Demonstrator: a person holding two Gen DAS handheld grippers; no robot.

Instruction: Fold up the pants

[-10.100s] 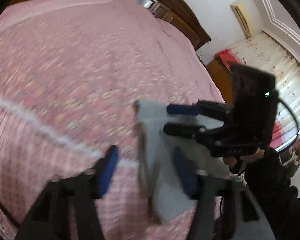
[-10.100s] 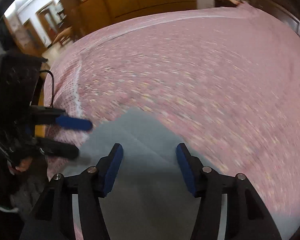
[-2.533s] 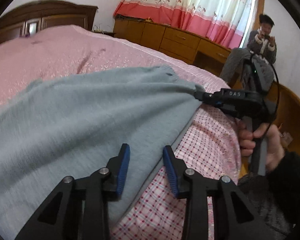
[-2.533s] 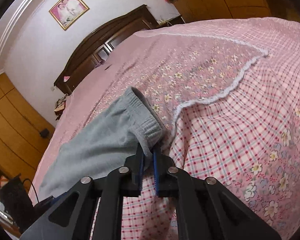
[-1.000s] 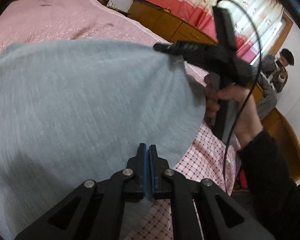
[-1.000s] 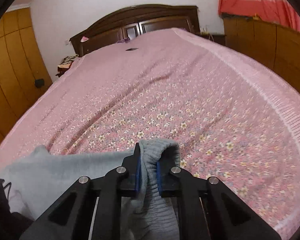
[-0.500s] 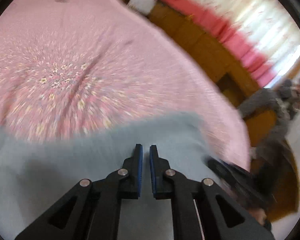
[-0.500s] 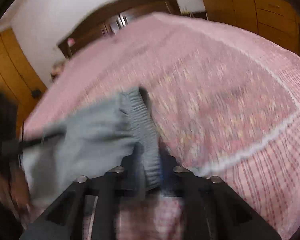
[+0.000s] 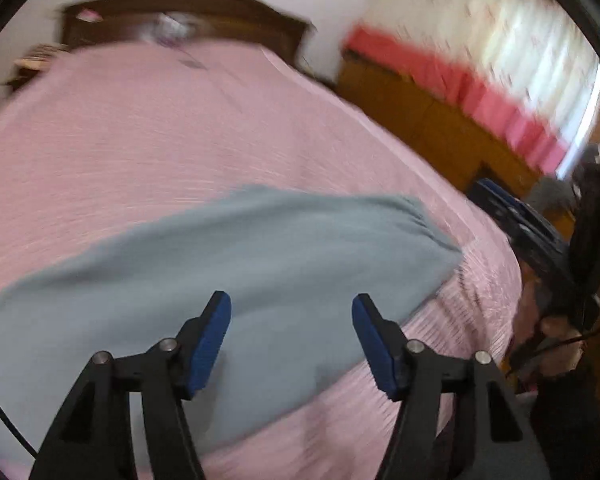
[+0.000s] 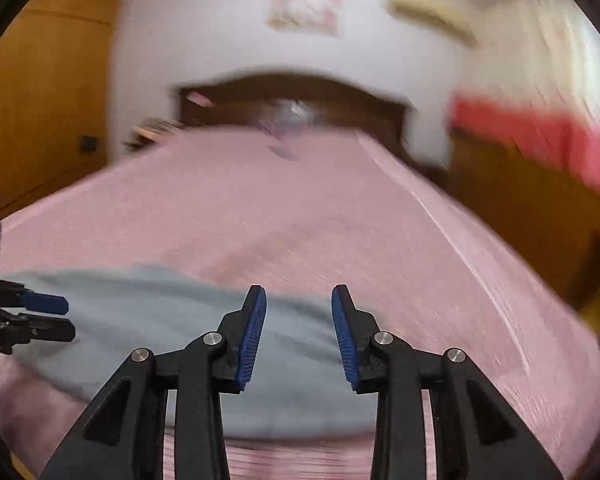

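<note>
The grey pants (image 9: 236,280) lie spread flat on the pink bedspread (image 9: 160,128) near its front edge; they also show in the right wrist view (image 10: 148,320). My left gripper (image 9: 292,340) is open and empty just above the pants' near side. My right gripper (image 10: 299,332) is open and empty over the pants' right end. The right gripper shows at the far right of the left wrist view (image 9: 512,216); the left gripper shows at the left edge of the right wrist view (image 10: 48,316). Both views are motion-blurred.
A dark wooden headboard (image 10: 292,96) stands at the far end of the bed. Wooden cabinets (image 9: 420,120) and red-and-white curtains (image 9: 520,80) line the right side. A person (image 9: 596,168) sits at the far right. A wooden wardrobe (image 10: 40,100) stands at the left.
Both grippers have opened and let go of the pants, which now lie flat on the bed. Both grippers have pulled back and are still moving.
</note>
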